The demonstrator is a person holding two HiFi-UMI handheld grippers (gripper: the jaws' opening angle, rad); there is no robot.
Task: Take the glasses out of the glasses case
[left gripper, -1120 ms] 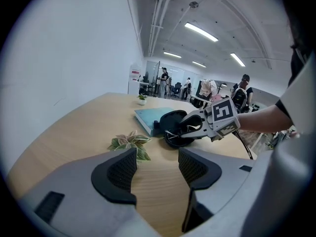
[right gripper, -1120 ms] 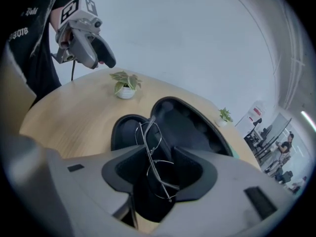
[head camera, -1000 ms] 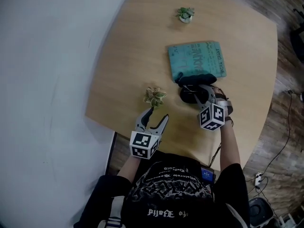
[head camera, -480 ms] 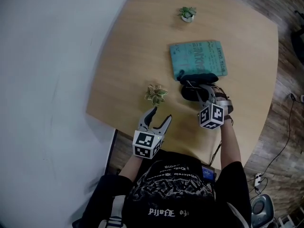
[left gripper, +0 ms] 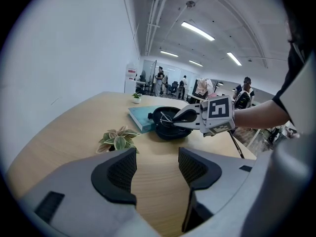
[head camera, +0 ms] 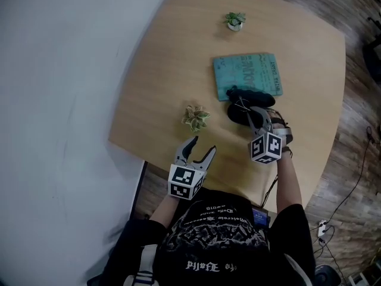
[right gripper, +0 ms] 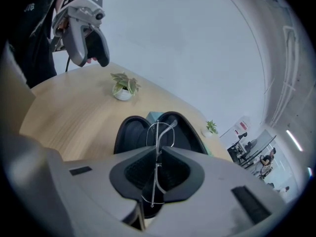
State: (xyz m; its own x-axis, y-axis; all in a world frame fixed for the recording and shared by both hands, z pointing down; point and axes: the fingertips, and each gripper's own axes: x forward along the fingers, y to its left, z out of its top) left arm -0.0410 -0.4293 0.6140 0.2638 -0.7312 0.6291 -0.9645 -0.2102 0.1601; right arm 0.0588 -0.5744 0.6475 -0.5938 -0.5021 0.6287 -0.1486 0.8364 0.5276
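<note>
The right gripper (right gripper: 158, 154) reaches down into the open black glasses case (head camera: 237, 115), and its jaws have just been closing. They now pinch the thin wire frame of the glasses (right gripper: 157, 132) edge-on between their dark pads. In the right gripper view one lens rim stands up past the fingertips, and the rest of the frame runs down between the pads. The lower part of the glasses appears to sit inside the case's hollow, though the head view is too small to settle it. The case lies on the wooden table (head camera: 161, 70) towards the person's right. Its raised lid rests against the near edge of a teal book (head camera: 247, 73). The left gripper (head camera: 201, 146) hovers over the near table edge, well apart from the case. Its jaws are spread wide with only bare wood showing between them. A small potted plant (head camera: 195, 118) with striped leaves stands just beyond the left gripper's tips, between it and the book. A second little plant (head camera: 235, 19) stands far back on the table.
</note>
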